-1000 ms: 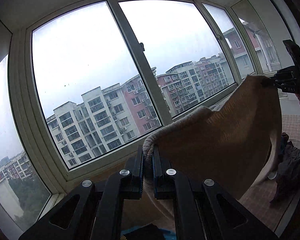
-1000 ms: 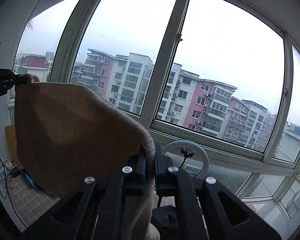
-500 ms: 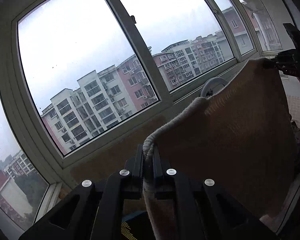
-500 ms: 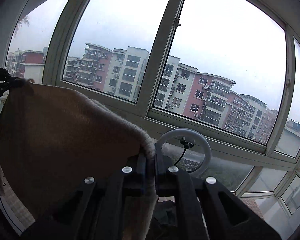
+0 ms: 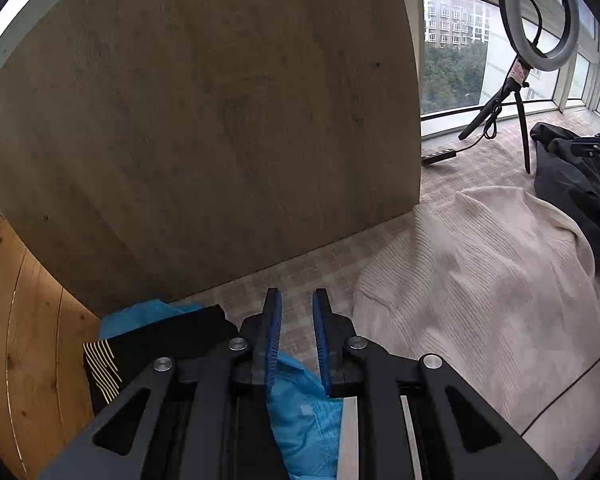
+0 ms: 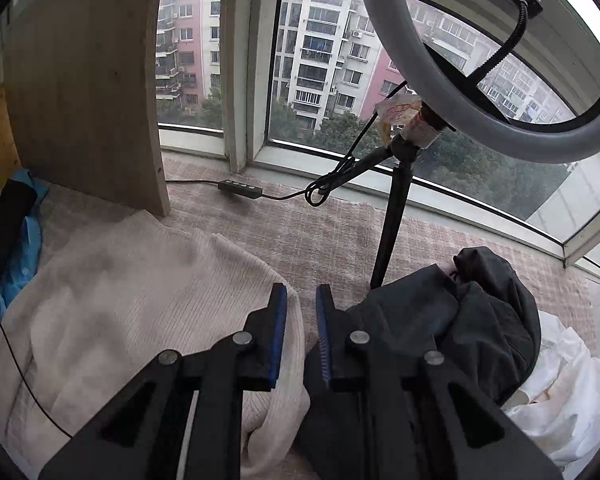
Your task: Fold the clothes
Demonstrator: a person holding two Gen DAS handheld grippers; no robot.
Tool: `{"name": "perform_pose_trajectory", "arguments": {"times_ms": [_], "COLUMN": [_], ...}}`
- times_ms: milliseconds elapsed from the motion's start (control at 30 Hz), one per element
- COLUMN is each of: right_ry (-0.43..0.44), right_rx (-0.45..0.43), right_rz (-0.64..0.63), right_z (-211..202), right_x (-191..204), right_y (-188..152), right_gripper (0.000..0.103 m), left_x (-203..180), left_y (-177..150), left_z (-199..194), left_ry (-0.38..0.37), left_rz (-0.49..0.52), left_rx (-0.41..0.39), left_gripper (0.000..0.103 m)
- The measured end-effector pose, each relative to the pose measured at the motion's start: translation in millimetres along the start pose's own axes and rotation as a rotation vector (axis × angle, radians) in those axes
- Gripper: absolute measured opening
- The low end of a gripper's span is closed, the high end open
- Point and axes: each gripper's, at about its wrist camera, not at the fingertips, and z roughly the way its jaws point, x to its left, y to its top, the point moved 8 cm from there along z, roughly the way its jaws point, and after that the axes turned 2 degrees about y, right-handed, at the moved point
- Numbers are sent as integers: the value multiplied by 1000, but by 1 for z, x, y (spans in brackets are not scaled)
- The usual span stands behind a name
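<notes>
On mat, sweater (image 6: pixel 140 300) lies flat, long axis left-right.

We find no legible text in either view. Yellow stripes mark the black garment (image 5: pixel 148 344) but form no letters, red scrawl on the tape around the ring-light stand (image 6: pixel 410 118) is unreadable, and distant building facades carry no signs.

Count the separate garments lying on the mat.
5, maybe more hidden: cream sweater in the middle, dark jacket right of it, white garment far right, black and blue pieces at left.
</notes>
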Motion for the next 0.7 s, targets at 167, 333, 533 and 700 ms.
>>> {"name": "perform_pose_trajectory", "arguments": {"times_ms": [167,333,533,700], "right_ry": [264,468,520,470], "right_rx": [-97,-188,-207,-99], "right_rz": [108,162,225,257], "right_z": [-87,-178,-225,-192], "right_x": [-5,3,11,32], "right_y": [-32,-76,-143,-196], "right_gripper": [30,47,56,56], "left_x": [-22,-44,-66,-76], "left_y": [-85,-178,-258,-257], "left_z": [-34,-30,-3,-8], "left_ry": [-128,-145,-116,-141], "left_rz": [-39,-87,-128,-166], "left_rx": [68,208,335,274], "left_gripper": [42,45,49,20]}}
